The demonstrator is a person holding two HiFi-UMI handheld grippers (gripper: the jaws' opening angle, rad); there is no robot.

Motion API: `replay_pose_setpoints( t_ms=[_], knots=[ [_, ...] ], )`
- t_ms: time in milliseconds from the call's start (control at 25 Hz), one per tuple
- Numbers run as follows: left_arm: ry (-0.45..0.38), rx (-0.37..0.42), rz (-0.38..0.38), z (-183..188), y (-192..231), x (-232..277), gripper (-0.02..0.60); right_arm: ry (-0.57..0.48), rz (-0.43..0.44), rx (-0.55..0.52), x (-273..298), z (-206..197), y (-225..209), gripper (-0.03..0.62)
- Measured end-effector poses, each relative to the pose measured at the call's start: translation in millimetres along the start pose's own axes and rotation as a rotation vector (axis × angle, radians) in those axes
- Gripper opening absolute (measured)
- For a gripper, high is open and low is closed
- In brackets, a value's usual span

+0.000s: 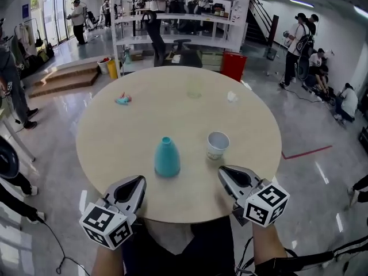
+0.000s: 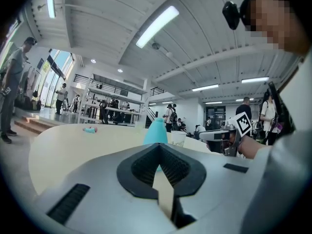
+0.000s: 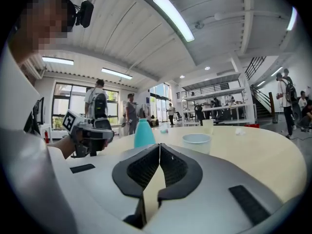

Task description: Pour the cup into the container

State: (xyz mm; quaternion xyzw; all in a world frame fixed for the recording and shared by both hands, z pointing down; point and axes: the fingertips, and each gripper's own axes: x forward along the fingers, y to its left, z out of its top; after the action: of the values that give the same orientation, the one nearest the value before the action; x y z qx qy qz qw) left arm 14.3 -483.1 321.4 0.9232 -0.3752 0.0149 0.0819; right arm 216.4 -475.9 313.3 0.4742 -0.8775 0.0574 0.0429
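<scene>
At the near edge of the round, pale wood-toned bench [image 1: 172,96], the left tool [image 1: 140,180] and the right tool [image 1: 222,169] both hover with their jaws pressed together and nothing between them; each tool's own view shows the ribbed pads meeting at the tip. The white paper cup [image 1: 217,144] stands upright just ahead of the right tool. The teal bottle-shaped container [image 1: 167,158], narrow at the neck, stands upright to the cup's left, near but not touching. Pouring has not begun. Hazards, as judged from this layout:

- If the right tool is advanced while pressed shut, it would push the light cup rather than take it and could topple it.
- Too firm a pinch could buckle the thin paper wall and spill the contents.
- The small mouth of the container leaves little margin, so a fast or off-centre tilt would put the contents on the bench.
- Unless steadied by the left tool, the container could tip if the cup rim knocks its neck.

The head view alone gives the plan layout: the gap between cup and container, their setback from the edge, and a small teal-and-pink object [image 1: 122,100] well beyond them. It shows only the backs of the tools. The left gripper view shows the cup [image 2: 178,138] partly behind the container [image 2: 157,130], while the right gripper view shows them clearly apart. No view reveals what the cup holds.
</scene>
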Motion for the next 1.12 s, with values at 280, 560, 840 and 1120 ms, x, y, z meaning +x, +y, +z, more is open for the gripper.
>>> replay_pose_setpoints(
  t_ms=[280,560,840,1120],
  knots=[
    [0.000,-0.012,0.033,-27.7,-46.6,-69.6,-0.008,-0.019,0.069,0.012,-34.8,-19.4,64.6,0.009],
    [0.002,-0.051,0.053,-64.3,-119.9,-156.8,-0.008,0.019,0.114,0.026,-110.5,-59.9,139.6,0.009],
    [-0.001,-0.091,0.047,-90.5,-205.4,-232.5,-0.008,0.012,0.155,0.031,-199.5,-77.9,210.5,0.011],
    [0.006,-0.059,-0.007,-98.2,-297.0,-284.6,-0.008,-0.001,0.141,0.048,-302.3,-96.0,265.2,0.010]
  ],
)
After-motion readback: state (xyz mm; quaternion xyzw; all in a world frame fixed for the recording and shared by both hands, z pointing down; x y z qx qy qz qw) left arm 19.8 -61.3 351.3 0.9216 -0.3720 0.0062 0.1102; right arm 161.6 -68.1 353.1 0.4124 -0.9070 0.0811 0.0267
